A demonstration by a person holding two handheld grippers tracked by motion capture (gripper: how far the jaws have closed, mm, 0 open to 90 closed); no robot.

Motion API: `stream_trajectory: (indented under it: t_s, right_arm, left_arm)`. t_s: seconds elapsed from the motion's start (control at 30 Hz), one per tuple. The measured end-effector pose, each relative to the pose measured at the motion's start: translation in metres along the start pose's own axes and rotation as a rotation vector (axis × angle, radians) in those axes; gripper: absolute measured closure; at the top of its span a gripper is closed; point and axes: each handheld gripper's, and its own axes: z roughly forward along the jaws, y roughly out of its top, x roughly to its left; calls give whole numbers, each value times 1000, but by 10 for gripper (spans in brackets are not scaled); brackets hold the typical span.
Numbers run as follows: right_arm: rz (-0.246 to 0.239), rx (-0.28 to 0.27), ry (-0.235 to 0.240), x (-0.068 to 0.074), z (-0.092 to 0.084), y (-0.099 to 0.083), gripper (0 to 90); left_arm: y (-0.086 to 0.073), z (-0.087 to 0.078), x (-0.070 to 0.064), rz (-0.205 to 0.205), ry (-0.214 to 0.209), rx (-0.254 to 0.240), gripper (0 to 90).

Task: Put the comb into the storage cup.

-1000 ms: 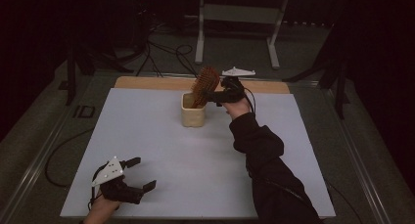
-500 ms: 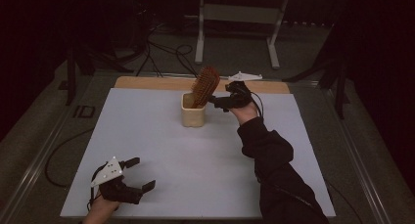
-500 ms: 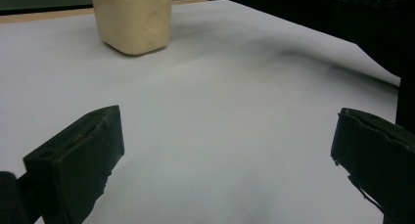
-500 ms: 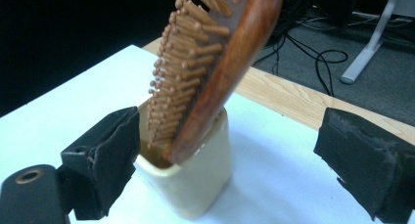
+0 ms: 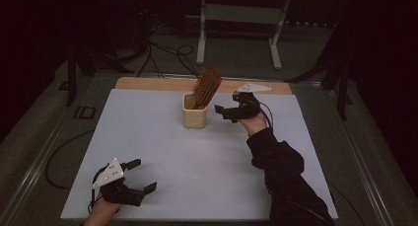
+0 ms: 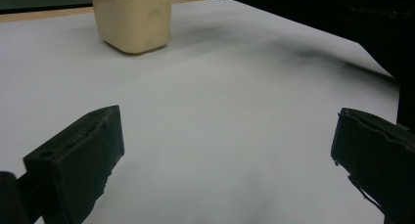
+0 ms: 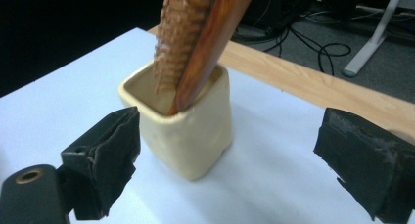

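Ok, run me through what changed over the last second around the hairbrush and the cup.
The right gripper let go of the hairbrush and drew back to the right, away from the cup; its jaws now stand open beside the cup, touching nothing. The hairbrush stayed leaning in the cup, bristle head up. The cup kept its place on the table, and the left gripper stayed open near the front edge.

Both grippers agape, empty.
Left gripper low near table edge; right gripper extended forward, sleeve outstretched.
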Motion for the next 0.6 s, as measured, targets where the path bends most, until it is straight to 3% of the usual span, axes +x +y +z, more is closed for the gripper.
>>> stream_trajectory:
  t_s: [0.6]
  right_arm:
    - [-13, 19, 35, 2, -27, -46, 92]
  left_arm:
    - [0, 0, 0, 2, 3, -2, 0]
